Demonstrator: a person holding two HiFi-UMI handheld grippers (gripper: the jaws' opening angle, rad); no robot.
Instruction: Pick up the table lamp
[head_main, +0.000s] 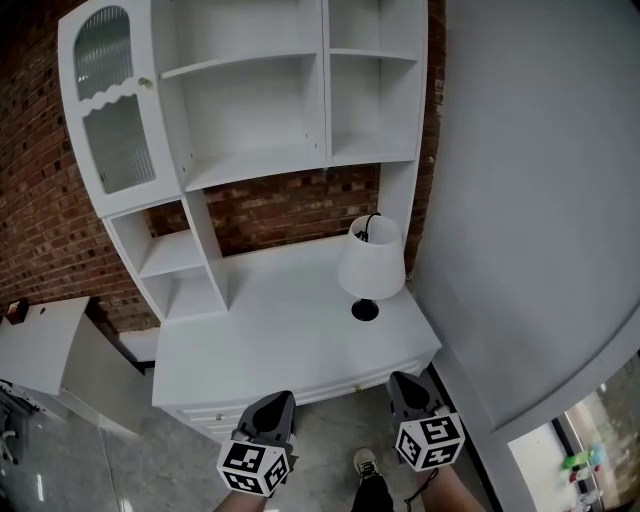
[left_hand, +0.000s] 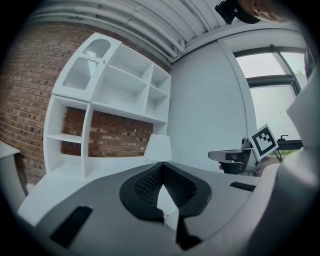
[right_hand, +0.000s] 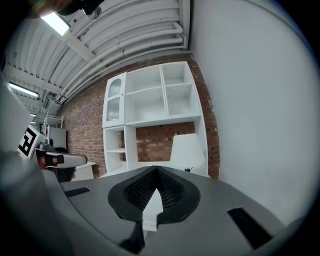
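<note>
White desk (head_main: 270, 335) with shelved hutch (head_main: 250, 110) against a brick wall (head_main: 40, 210); grey wall (head_main: 530, 200) at right. The table lamp (head_main: 372, 262), white shade on a black round base (head_main: 365, 310), stands upright on the desk's right rear part, near the grey wall; a dark loop at the shade's top is possibly a cord. Left gripper (head_main: 272, 403) and right gripper (head_main: 405, 385) are held side by side before the desk's front edge, well apart from the lamp. Both point toward the desk with jaws together, nothing between them.
</note>
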